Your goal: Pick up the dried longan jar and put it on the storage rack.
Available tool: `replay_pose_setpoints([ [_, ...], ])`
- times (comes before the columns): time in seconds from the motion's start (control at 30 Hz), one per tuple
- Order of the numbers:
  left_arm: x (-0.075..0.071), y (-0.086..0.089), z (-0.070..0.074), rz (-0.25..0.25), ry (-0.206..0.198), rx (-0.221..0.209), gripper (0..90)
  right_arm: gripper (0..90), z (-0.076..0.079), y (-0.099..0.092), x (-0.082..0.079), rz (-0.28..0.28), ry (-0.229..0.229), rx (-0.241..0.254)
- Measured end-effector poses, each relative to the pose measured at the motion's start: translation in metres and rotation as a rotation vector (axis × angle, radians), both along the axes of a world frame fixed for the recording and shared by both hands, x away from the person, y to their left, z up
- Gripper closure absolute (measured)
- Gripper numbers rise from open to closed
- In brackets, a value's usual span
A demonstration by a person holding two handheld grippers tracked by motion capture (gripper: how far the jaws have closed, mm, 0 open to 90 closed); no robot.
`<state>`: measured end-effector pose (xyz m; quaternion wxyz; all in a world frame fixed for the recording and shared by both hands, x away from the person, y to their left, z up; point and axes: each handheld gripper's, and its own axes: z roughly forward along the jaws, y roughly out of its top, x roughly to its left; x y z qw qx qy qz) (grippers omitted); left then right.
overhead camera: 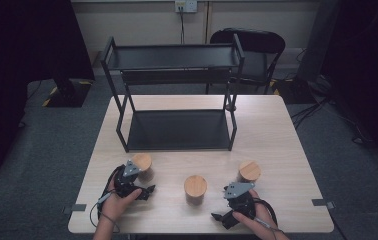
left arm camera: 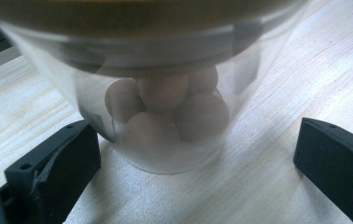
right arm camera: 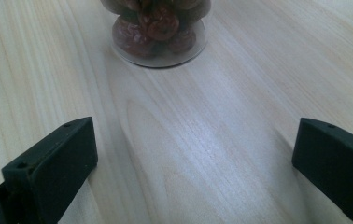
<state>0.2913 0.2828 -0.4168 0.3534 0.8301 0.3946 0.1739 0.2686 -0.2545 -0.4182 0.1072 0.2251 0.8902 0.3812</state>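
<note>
since three bamboo-lidded jars stand in row at 6 o'clock of black two-tier rack point(overhead camera: 177, 100), likely awaiting shelving: left gripper point(overhead camera: 136, 182) jaws wide, straddling left jar of pale balls point(left arm camera: 165, 112), no grip; right gripper point(overhead camera: 232, 202) jaws wide, empty, aimed 12 o'clock at jar of red dried fruit point(right arm camera: 158, 30).

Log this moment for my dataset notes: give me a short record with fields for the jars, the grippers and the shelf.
jars: three clear jars with wooden lids on the table, in front of the shelf
left jar: holds pale round balls; stands just ahead of the open jaws
middle jar: stands alone between the two grippers
right jar: holds dark reddish fruit; well ahead of the jaws
left gripper: open, jaws not touching the jar
right gripper: open, bare table between the jaws
shelf: black two-tier rack, both tiers bare
table: light wood
</note>
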Motion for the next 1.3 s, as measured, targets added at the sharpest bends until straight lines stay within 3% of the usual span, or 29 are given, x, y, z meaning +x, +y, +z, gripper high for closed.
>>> replay_pose_setpoints([
  [0.93,-0.0010,-0.0025,0.0004,0.016,0.001,0.001,0.4,0.0,0.0000,0.0000,-0.0001,0.000,0.000,0.000],
  [1.3,-0.0001,0.0025,-0.0005,0.055,-0.009,-0.066,1.6,0.0,0.0000,0.0000,-0.0001,-0.001,0.001,0.000],
])
